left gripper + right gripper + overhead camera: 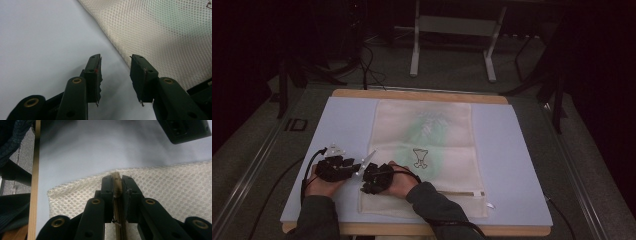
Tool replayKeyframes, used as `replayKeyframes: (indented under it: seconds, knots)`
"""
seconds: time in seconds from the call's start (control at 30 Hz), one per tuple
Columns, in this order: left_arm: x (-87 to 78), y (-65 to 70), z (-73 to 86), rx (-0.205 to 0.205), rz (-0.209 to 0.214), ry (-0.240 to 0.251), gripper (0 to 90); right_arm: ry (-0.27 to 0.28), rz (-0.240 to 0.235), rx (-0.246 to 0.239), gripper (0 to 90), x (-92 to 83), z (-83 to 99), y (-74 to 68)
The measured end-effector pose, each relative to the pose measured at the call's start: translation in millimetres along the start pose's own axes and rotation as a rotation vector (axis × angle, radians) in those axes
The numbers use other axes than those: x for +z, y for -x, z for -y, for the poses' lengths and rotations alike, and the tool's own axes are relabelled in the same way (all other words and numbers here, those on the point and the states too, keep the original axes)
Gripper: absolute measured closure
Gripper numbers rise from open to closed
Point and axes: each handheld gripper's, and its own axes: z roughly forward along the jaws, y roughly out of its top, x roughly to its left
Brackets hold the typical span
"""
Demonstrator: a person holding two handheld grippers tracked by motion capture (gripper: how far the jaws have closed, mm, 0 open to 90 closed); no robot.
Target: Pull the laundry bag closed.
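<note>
A cream mesh bag (427, 145) lies flat on a pale blue mat (512, 150), with something green showing faintly through it. Its zipper runs along the near end, the pull (490, 205) at the right. My right gripper (364, 188) is over the bag's near left part and is shut on the tan zipper band (115, 176), which stands up between the pads (107, 192). My left gripper (357, 168) sits just left of the bag's long edge. In the left gripper view it (115, 72) stands open over bare mat (45, 45), the mesh (162, 32) just beside the right jaw.
The mat lies on a wooden table whose edge (35, 182) runs close by the bag's corner. The left gripper's body (185, 130) hangs near, above the right one. Beyond the table are a metal frame's legs (414, 50) and cables (367, 65) on the floor.
</note>
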Motion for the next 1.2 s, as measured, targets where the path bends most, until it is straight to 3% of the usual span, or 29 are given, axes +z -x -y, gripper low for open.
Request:
replayKeyframes:
  seconds: [0.13, 0.47, 0.73, 1.0, 1.2]
  knots:
    - [2.1, -0.1, 1.2, -0.003, 0.021, -0.028, 60.6, -0.013, 0.014, -0.012, 81.4, 0.2, 0.2, -4.0]
    - [-8.2, 7.8, 9.4, -0.008, 0.082, -0.029, 70.3, 0.019, 0.133, -0.080, 81.8, 2.2, 6.8, -20.9]
    - [-9.8, 15.9, 10.2, 0.011, 0.130, -0.033, 89.0, 0.028, 0.126, -0.073, 81.8, 2.0, 8.0, -19.7]
    - [-1.7, 20.6, 9.0, 0.010, 0.164, -0.050, 89.4, 0.042, 0.125, -0.060, 81.8, 2.2, 9.7, -19.4]
    - [6.9, 25.6, 7.8, 0.027, 0.166, -0.089, 89.4, 0.041, 0.125, -0.062, 81.8, 2.2, 9.7, -19.7]
